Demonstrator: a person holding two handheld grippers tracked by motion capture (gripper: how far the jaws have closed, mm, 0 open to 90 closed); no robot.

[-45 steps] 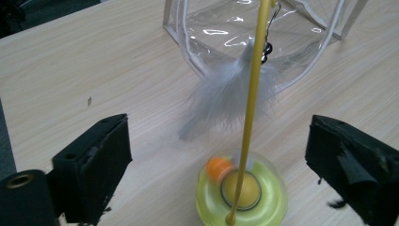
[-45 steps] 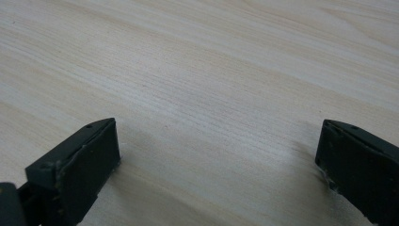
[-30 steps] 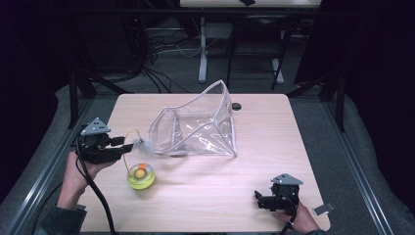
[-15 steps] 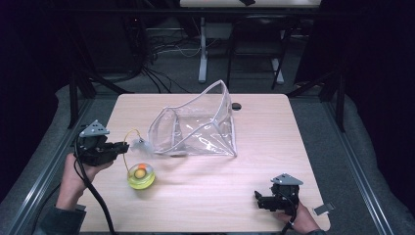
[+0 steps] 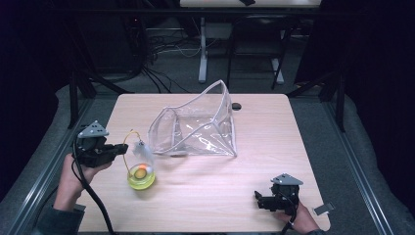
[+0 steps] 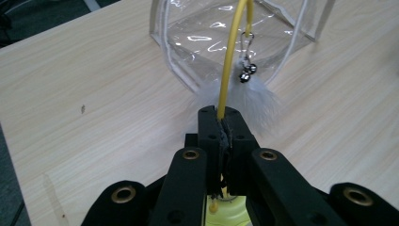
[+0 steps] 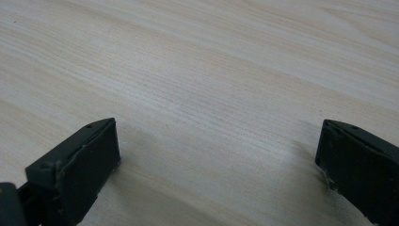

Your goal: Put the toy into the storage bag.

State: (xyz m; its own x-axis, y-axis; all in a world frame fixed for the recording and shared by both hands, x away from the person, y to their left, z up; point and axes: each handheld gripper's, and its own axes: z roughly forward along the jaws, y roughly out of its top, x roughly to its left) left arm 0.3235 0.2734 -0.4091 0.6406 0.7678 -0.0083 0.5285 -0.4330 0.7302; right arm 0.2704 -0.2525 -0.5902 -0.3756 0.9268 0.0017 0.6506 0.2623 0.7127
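Your left gripper (image 5: 117,148) has just been closing, and its jaws now pinch the thin yellow wire (image 6: 229,61) of a cat toy (image 5: 141,172); in the left gripper view the pads meet on the wire with no gap showing. The toy's yellow-green dome base rests on the table (image 5: 264,147), near its left front part, just right of your left gripper. The wire arches up from the base and over, with a white feather (image 6: 256,96) and small bells (image 6: 248,73) hanging at its far end.

Key relation: the clear plastic pouch (image 5: 195,128) lies beyond and to the right of the toy, well apart from the base, its open mouth facing left toward your left gripper. In the left gripper view the wire runs straight away from the jaws toward that opening. So the toy's path, by my judgement, is forward and right along the jaws' own line.

Your right gripper (image 5: 262,200) sits at the near right edge, jaws spread wide over bare wood and holding nothing, farther from the pouch than the left. The left hand is clearly the nearer one.
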